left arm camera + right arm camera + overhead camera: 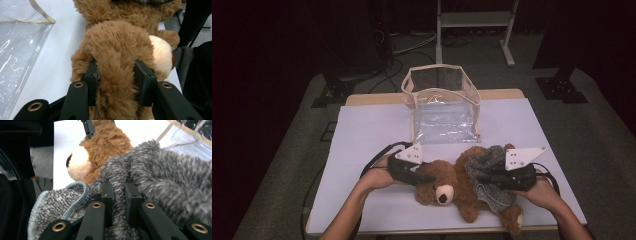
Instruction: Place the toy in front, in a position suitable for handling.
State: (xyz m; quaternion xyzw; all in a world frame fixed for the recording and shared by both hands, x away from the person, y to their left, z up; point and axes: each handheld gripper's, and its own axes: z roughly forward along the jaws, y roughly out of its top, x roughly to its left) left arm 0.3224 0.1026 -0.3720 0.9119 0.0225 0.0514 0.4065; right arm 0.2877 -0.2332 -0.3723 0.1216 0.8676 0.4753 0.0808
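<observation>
Dark room behind, with a grey floor, cables and a pale metal stand point(474, 22) beyond the table. White-covered table point(367, 130) in the foreground, with a clear plastic bag point(443, 102) standing upright and open-topped near its far edge.

Brown teddy bear point(447, 182) lying on the near half of the table, just in front of the bag, snout turned toward the person. Grey knitted garment point(492, 177) draped over the bear's body.

Left forearm entering from the bottom edge, angled up and inward; left hand wrapped around the left gripper point(424, 177), which points level toward the bear's head. Jaws clamped on a fold of brown fur at the head, pads pressed in from both sides point(116, 75).

Right forearm entering from the lower right corner, angled inward; right gripper point(482, 178) pointing level across the bear's body. Jaws nearly together, pinching a ridge of the grey garment point(119, 195).
</observation>
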